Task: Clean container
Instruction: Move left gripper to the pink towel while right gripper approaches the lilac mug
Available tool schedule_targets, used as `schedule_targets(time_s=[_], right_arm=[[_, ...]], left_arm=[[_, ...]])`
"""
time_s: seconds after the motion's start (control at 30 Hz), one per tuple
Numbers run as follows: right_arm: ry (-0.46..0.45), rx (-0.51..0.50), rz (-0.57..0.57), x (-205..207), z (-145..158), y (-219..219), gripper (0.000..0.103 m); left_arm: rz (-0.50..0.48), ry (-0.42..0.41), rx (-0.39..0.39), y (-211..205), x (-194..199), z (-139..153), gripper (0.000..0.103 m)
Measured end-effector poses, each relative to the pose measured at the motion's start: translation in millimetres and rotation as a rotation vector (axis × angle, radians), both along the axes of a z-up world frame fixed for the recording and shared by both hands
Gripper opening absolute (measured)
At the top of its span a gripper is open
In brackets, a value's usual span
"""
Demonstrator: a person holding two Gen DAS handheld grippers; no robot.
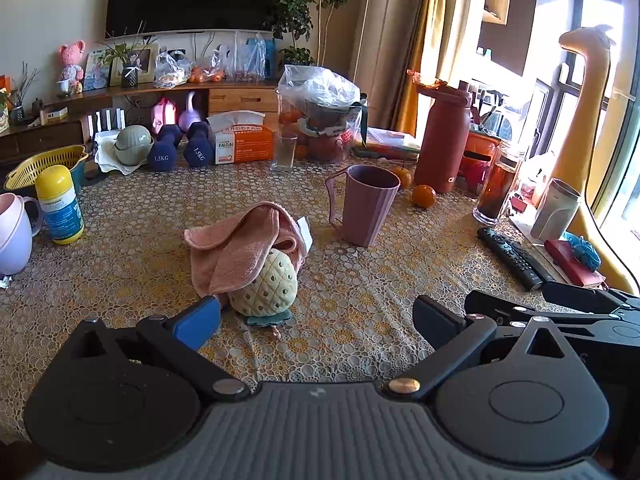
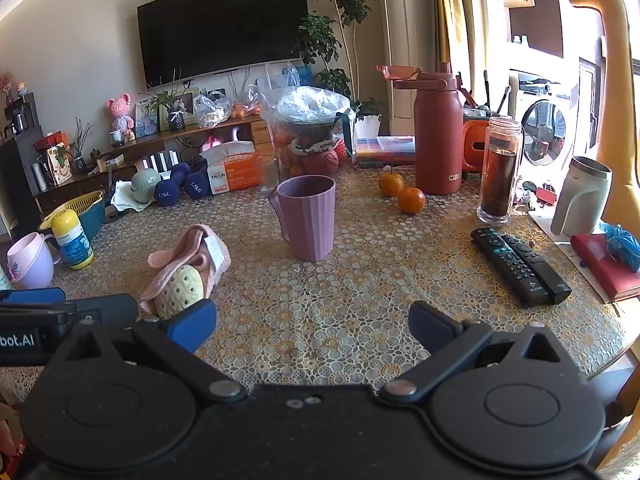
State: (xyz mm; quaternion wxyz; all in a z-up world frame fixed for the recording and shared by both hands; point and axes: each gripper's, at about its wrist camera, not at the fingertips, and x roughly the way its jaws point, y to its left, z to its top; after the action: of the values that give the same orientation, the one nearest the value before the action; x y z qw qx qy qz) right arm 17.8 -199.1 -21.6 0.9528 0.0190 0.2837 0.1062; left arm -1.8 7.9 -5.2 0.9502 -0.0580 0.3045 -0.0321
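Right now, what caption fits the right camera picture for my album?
Open right claw faces a purple cup on the patterned table, pink cloth to its left.

"1.5KG" on each dumbbell [image 1: 199,151], "KALXIN" on the tissue box [image 1: 240,144], "bot.AI" on the left tongs [image 2: 24,338].

Matt ribbed plastic purple cup [image 2: 307,218], fluffy pink cloth [image 1: 240,248], lace-patterned tablecloth [image 2: 340,304], glossy remote [image 2: 520,266]

The pink cloth [image 1: 244,248] covered the top of the pineapple-shaped toy [image 1: 266,290] — only its lower body showed. The pale mug [image 1: 14,236] was cut off at the left edge. The yellow-capped bottle [image 1: 60,204] label text was too small to read — likewise the remote control [image 2: 520,266] button markings.
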Motion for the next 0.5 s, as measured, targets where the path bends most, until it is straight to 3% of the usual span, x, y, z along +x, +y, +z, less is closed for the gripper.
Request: schedule_targets(time_s=[0.5], right_arm=[[-0.025,-0.003,0.032,-4.3,1.0,3.0,0.096]], left_arm=[[0.061,0.001,-0.004,6.9,-4.3,-1.7,0.103]])
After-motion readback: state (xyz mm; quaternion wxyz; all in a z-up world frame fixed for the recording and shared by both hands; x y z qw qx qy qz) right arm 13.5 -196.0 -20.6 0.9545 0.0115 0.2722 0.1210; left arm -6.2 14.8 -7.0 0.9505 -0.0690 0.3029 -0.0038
